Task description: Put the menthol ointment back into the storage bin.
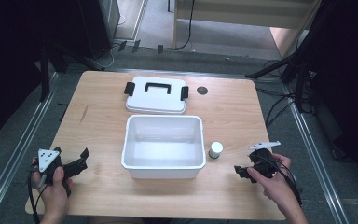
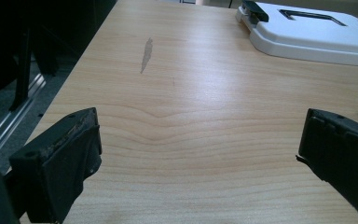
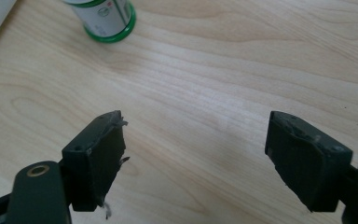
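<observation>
A white open bin (image 1: 164,171) stands in the middle of the wooden table (image 1: 100,126), with nothing visible inside it. Its white lid (image 1: 156,95), with black handle and clips, lies flat behind it and appears again as the lid (image 2: 307,35) at top right. A small white bottle (image 1: 216,150) with a green band stands just right of the bin; this bottle (image 3: 105,18) is ahead and left of my right gripper (image 3: 193,144). My right gripper (image 1: 246,163) is open and holds nothing. My left gripper (image 1: 71,152) rests open at the front left, and the left gripper (image 2: 200,140) has bare wood between its jaws.
A small black disc (image 1: 202,90) lies near the table's far edge, right of the lid. A grey scuff (image 2: 145,55) marks the wood ahead of the left gripper. Metal rails (image 1: 16,154) run along both sides of the table, and cables lie on the floor at the right.
</observation>
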The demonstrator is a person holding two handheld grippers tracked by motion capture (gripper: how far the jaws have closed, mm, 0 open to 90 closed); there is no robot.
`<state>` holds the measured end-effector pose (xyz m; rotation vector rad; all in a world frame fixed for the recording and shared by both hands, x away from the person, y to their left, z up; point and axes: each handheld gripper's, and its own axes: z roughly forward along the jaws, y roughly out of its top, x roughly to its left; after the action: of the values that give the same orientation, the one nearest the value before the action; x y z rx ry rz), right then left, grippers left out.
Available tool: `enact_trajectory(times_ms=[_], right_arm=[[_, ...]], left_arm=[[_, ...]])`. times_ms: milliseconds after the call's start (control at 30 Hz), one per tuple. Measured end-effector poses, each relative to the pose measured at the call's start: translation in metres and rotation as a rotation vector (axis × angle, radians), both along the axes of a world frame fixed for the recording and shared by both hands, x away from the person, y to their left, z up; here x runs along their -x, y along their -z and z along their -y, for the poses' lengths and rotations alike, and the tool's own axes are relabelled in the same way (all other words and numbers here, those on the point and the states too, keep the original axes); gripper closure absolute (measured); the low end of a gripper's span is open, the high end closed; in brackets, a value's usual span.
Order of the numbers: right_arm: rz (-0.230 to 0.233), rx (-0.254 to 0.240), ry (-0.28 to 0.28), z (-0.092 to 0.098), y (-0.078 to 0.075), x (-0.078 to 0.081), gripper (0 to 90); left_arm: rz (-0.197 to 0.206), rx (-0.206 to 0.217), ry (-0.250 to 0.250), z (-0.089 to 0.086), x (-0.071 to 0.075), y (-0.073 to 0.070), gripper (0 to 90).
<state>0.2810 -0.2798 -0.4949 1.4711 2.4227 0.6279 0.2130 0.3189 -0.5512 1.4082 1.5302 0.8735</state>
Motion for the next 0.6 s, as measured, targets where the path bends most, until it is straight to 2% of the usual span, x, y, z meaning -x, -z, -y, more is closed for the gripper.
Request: enact_trajectory(times_ms=[100, 167, 233, 333, 467, 533, 600], right_arm=[[-0.080, 0.043, -0.037, -0.009, -0.008, -0.007, 22.2], [-0.131, 0.075, -0.082, -0.017, -0.013, -0.012, 22.0], [-0.172, 0.101, -0.101, -0.024, -0.015, -0.015, 21.4], [-0.257, 0.137, -0.141, -0.037, -0.017, -0.022, 20.3], [-0.316, 0.212, -0.174, -0.053, -0.017, -0.031, 22.6], [-0.331, 0.244, -0.175, -0.064, -0.019, -0.038, 25.7], [-0.342, 0.252, -0.181, -0.074, -0.021, -0.044, 27.6]], left_arm=[[0.005, 0.007, -0.002, 0.000, 0.000, 0.000, 0.0], [0.006, 0.010, 0.000, -0.001, 0.000, 0.000, 0.0], [0.004, 0.017, 0.004, -0.001, 0.000, 0.000, 0.0], [0.004, 0.025, 0.004, -0.002, 0.000, 0.000, 0.0], [0.003, 0.029, 0.007, -0.003, 0.000, 0.000, 0.0], [-0.001, 0.028, 0.011, -0.003, 0.001, 0.000, 0.0], [-0.001, 0.030, 0.012, -0.004, 0.001, 0.000, 0.0]])
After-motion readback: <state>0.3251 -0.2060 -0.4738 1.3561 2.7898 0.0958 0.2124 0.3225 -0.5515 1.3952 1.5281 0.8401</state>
